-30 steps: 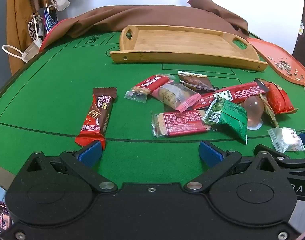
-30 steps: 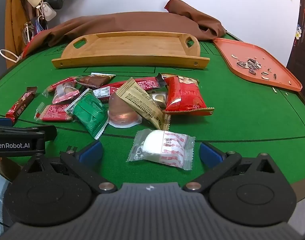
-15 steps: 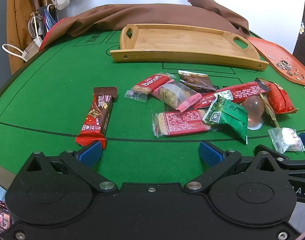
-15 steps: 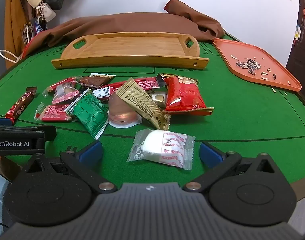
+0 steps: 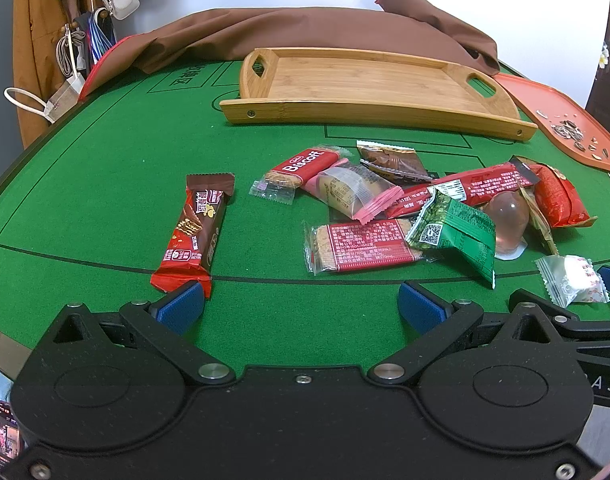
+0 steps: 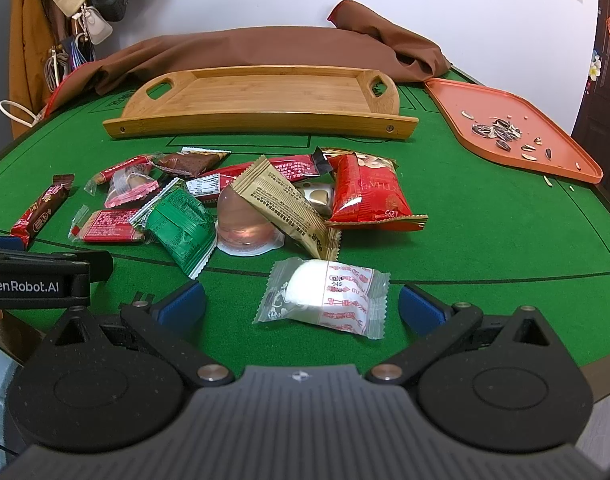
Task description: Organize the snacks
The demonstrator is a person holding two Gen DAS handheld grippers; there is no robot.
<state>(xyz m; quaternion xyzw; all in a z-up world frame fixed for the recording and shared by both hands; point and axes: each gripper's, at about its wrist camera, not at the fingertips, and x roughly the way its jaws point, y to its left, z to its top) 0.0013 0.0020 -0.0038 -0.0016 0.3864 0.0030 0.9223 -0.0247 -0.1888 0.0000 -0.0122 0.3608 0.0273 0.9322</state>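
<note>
A pile of wrapped snacks lies mid-table on the green felt. A chocolate bar (image 5: 195, 232) lies apart on the left, its near end by the left finger of my left gripper (image 5: 301, 306), which is open and empty. In the pile are a Biscoff pack (image 5: 305, 166), a red cracker pack (image 5: 365, 246) and a green packet (image 5: 457, 232). My right gripper (image 6: 303, 306) is open, with a white wrapped sweet (image 6: 325, 294) lying between its fingertips on the felt. Beyond it are a red packet (image 6: 367, 192), a gold packet (image 6: 289, 206) and a jelly cup (image 6: 243, 226). An empty wooden tray (image 6: 265, 96) sits behind.
An orange tray (image 6: 509, 124) with sunflower seeds sits at the far right. A brown cloth (image 5: 305, 28) is bunched along the table's back edge. Bags and coats hang at the far left (image 5: 85, 12). The left gripper's body (image 6: 41, 276) shows at the right view's left edge.
Both grippers have barely shifted; the views are almost the same. Nothing was taken hold of or let go.
</note>
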